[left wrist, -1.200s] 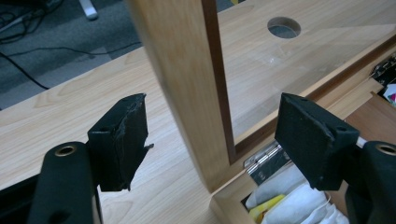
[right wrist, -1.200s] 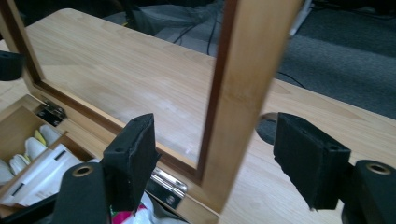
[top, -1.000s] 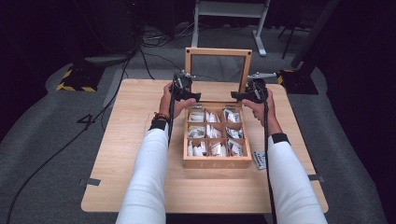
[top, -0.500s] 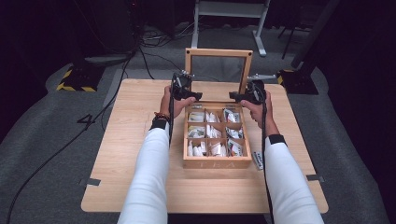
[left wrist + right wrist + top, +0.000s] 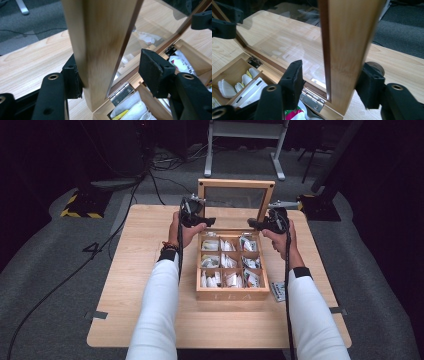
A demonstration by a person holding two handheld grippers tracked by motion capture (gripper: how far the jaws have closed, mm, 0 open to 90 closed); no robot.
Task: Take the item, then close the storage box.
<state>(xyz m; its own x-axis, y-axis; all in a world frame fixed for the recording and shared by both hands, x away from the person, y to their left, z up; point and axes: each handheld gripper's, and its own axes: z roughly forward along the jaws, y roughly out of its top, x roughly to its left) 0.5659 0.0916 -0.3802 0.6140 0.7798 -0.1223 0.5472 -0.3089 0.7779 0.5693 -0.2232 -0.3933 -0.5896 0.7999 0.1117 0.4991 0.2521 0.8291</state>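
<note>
- My left gripper (image 5: 110,72) has the left side rail of the lid (image 5: 100,47) between its jaws: the outer pad (image 5: 72,80) touches the wood, the inner pad (image 5: 152,70) stands off from the glass, so the grip is not yet tight; these jaws have just been closing
- My right gripper (image 5: 329,85) straddles the lid's other side rail (image 5: 347,50); its outer pad (image 5: 369,85) sits at the wood's edge, its inner pad (image 5: 293,80) is apart from the glass, so it is loose around the rail, and its jaws have just been closing too
- The lid stands upright on its hinges (image 5: 312,98) at the far edge of the box (image 5: 232,294)
- The box sits open near the middle of the table (image 5: 150,250), its compartments full of tea bags (image 5: 227,270)
- From above, both my hands (image 5: 182,231) flank the lid (image 5: 235,200), one at each side
- A small packet (image 5: 278,290) lies on the table just right of the box
</note>
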